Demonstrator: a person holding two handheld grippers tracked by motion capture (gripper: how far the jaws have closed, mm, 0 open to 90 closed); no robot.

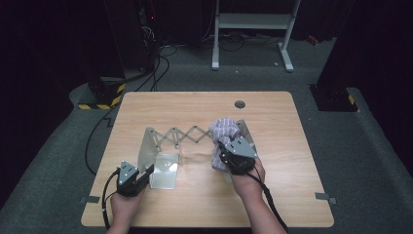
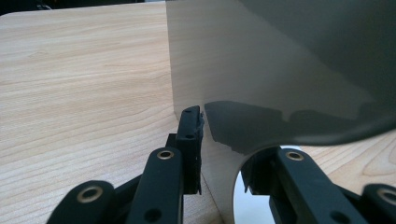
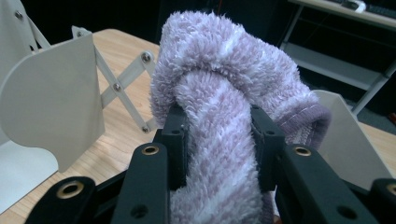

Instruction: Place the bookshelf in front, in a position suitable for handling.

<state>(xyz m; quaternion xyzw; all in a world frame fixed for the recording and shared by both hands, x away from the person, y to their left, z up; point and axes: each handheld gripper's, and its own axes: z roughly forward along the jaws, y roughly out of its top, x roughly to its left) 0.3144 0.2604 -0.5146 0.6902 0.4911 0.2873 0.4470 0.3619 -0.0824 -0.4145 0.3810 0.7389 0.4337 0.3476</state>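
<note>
At frame centre, the right gripper [image 1: 229, 152] held the towel [image 1: 223, 131], its fingers [image 3: 175, 140] clamped on the bunched cloth, just above the rack [image 1: 181, 135] on the counter [image 1: 272, 195]. At lower left, the left gripper [image 1: 146, 174] pinched the rack's end plate [image 2: 243, 74], steadying it.
</note>
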